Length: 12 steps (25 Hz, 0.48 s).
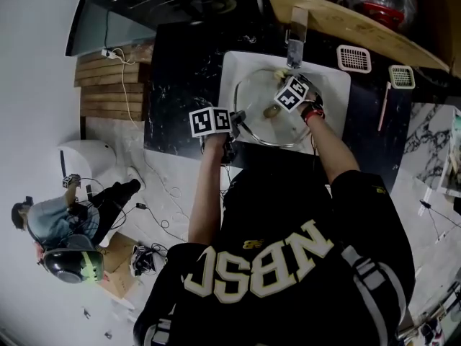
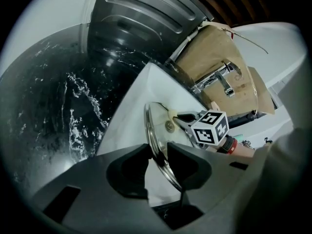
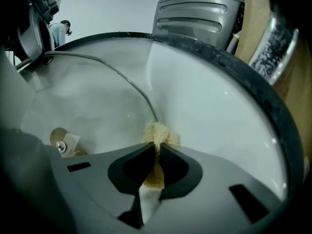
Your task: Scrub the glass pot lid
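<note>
While the left gripper (image 2: pixel 158 148) clamps the rim of the glass pot lid (image 2: pixel 157 122) inside the sink (image 1: pixel 335 85), the right gripper (image 3: pixel 157 149), pinching a tan sponge (image 3: pixel 159 133) at its edge, should press steadily and sweep across the glass.

Head view: mounted on wearer's head, aimed steeply down from well above onto white rectangular sink (image 1: pixel 331 85) set in black marbled counter (image 1: pixel 180 78); farthest of three.
Left gripper view: riding on left gripper (image 2: pixel 158 152), facing along jaws from sink's near-left edge, close to round metal-rimmed glass pot lid (image 2: pixel 157 126), chrome tap (image 2: pixel 223 79) beyond.
Right gripper view: riding on right gripper (image 3: pixel 157 150), pointed down into basin, nearest.
Shared by all three: lid and sink.
</note>
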Motion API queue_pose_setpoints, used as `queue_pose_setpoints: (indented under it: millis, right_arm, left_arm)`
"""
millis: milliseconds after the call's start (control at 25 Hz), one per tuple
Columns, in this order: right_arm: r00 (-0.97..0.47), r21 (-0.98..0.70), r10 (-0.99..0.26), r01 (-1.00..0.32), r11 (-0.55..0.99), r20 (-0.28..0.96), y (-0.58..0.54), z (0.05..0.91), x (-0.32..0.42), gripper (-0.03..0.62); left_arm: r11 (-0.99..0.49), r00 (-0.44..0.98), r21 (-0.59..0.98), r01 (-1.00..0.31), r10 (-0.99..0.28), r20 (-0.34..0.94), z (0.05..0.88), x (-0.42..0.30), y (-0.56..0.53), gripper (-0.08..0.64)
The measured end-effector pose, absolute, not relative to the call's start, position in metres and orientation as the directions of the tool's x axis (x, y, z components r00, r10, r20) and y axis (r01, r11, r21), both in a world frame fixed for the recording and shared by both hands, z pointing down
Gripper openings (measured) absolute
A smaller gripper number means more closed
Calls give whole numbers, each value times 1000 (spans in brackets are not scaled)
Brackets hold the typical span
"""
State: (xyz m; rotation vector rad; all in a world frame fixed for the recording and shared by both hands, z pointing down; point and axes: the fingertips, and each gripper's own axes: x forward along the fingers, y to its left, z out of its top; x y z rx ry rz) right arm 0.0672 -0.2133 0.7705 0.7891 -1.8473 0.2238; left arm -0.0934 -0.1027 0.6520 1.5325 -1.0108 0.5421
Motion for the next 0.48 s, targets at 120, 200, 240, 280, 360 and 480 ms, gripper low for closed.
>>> queue_pose_setpoints:
  millis: [120, 200, 240, 280, 360, 480]
  right_arm:
    - [-200, 186, -378, -613, 768, 904, -202, 774, 86, 41]
    - [-191, 161, -341, -608, 777, 920, -192, 776, 94, 41]
    - [-184, 150, -320, -604, 783, 929, -188, 776, 97, 41]
    - [-176, 140, -301, -600, 788, 937, -183, 776, 100, 41]
    - [-161, 122, -265, -590, 798, 951, -172, 770, 106, 41]
    - [-143, 92, -219, -598, 796, 965, -154, 765, 117, 41]
  left_arm:
    - [27, 513, 544, -839, -295, 806, 652, -95, -101, 137]
    - [31, 519, 552, -833, -301, 800, 651, -96, -101, 137]
    - [32, 521, 556, -831, -304, 797, 651, -96, -102, 137]
    - [31, 524, 558, -829, -307, 795, 651, -95, -102, 137]
    - [27, 525, 560, -828, -312, 792, 650, -95, -102, 138]
    - [17, 526, 561, -828, -325, 786, 647, -94, -98, 138]
